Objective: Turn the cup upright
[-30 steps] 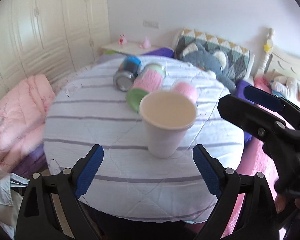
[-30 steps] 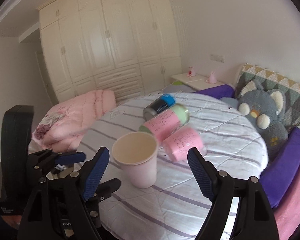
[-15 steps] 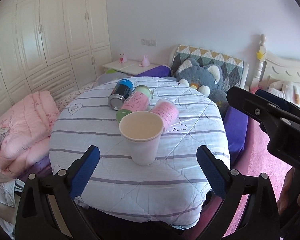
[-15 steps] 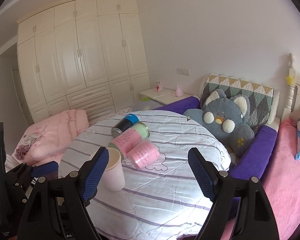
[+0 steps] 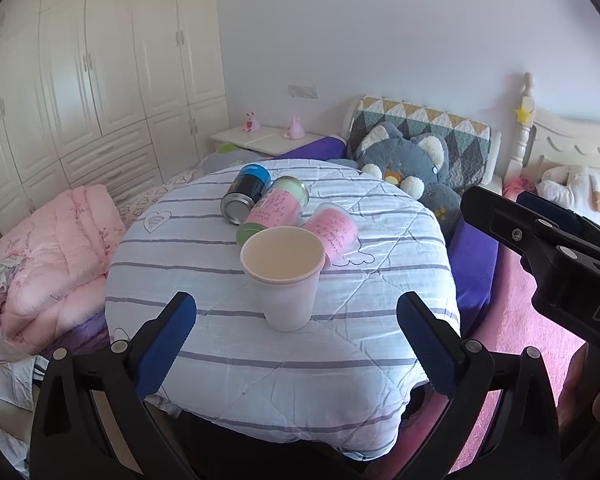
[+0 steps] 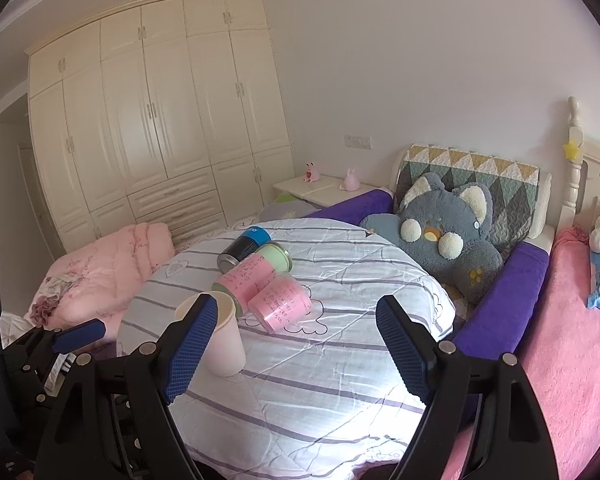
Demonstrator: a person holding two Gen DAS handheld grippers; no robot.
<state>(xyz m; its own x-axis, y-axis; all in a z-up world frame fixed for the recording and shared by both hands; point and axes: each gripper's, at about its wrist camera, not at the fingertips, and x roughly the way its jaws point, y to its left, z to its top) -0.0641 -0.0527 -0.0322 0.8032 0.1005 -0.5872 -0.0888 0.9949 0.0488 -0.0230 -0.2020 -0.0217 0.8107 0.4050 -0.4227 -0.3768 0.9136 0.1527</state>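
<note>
- Two hand-held grippers are in view, and both of yours are spread wide with nothing between the blue pads: the left gripper (image 5: 296, 344) sits low in front of the table, the right gripper (image 6: 296, 344) off to its right side.
- Your pale pink paper cup (image 5: 283, 280) stands upright, mouth up, on the near half of the round table covered in a white quilted cloth with grey-purple stripes (image 5: 204, 264).
- From the left wrist view the cup lies between your left fingers' lines but beyond their tips, touching neither pad.
- From the right wrist view the same cup (image 6: 224, 350) is partly hidden behind your left-hand blue pad (image 6: 192, 344); the pictures do not settle whether they touch.
- Just behind the cup a pink-labelled plastic cup (image 5: 334, 232) lies on its side, close against the paper cup's rim.
- Beside that lies a pink-labelled jar with a pale green end (image 5: 276, 210), also on its side, and against it a dark tin can with a blue band (image 5: 246, 192).
- Behind the table a grey plush cat (image 6: 448, 244) leans on a triangle-patterned cushion (image 6: 496, 176).
- A folded pink quilt (image 5: 52, 248) lies to the table's left, before the cream wardrobe (image 6: 148, 120).
</note>
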